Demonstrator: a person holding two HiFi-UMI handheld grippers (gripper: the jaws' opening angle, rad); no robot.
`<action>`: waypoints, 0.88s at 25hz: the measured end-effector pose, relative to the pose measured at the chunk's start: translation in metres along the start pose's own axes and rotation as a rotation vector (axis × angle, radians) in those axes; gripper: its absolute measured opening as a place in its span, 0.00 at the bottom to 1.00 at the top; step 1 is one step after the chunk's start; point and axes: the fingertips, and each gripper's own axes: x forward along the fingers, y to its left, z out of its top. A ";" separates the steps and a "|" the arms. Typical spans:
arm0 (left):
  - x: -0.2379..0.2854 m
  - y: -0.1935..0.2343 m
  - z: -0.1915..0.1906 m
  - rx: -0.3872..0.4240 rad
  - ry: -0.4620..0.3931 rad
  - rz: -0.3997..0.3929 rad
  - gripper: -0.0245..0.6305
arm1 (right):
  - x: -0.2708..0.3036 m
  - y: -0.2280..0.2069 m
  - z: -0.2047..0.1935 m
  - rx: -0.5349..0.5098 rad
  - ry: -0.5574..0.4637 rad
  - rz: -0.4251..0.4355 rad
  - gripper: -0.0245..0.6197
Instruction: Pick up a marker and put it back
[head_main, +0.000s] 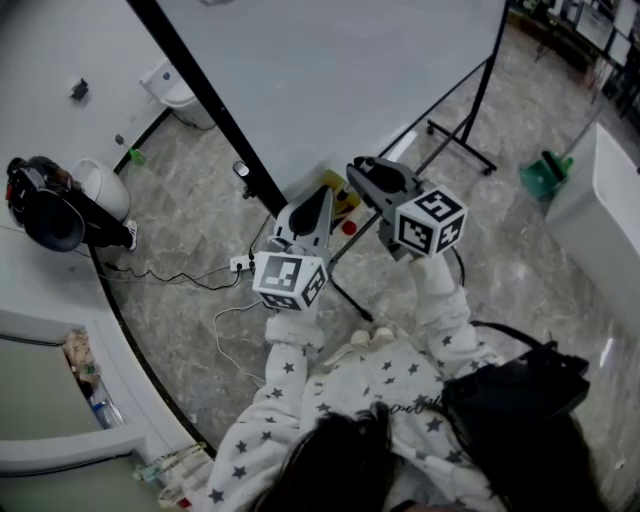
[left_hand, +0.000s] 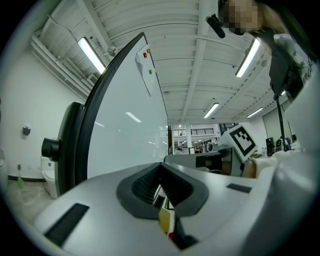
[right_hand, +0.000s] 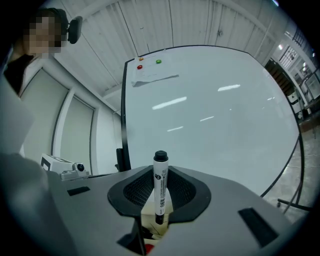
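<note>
black ribbed fingers (right_hand: 134, 194) of the right gripper (right_hand: 159, 200), right gripper view: partly closed on a white, black-capped marker pen (right_hand: 160, 185), long axis upright, cap up, facing the big white whiteboard (right_hand: 215, 115). left gripper view: left gripper (left_hand: 161, 194) all but closed, empty, edge-on beside that whiteboard. head view: both before the whiteboard's lower edge; put-back likely the right's.

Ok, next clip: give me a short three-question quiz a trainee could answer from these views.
1. What does the right gripper hold? A a marker, B an eraser, C nothing.
2. True or false: the left gripper grips a second marker.
3. Fill in: both grippers face a large ____ on a stand.
Key: 1 A, it stands upright between the jaws. 2 false, its jaws are together with nothing in them. 3 whiteboard.
</note>
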 end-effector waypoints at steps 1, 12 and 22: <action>0.000 0.000 -0.004 -0.002 0.005 0.001 0.04 | 0.001 -0.001 -0.004 -0.001 0.005 0.004 0.17; 0.012 -0.005 -0.013 0.020 0.025 -0.024 0.04 | 0.008 -0.014 -0.045 -0.063 -0.007 0.023 0.17; 0.015 -0.018 -0.015 0.025 0.016 -0.065 0.04 | 0.010 -0.021 -0.068 -0.125 0.033 -0.003 0.17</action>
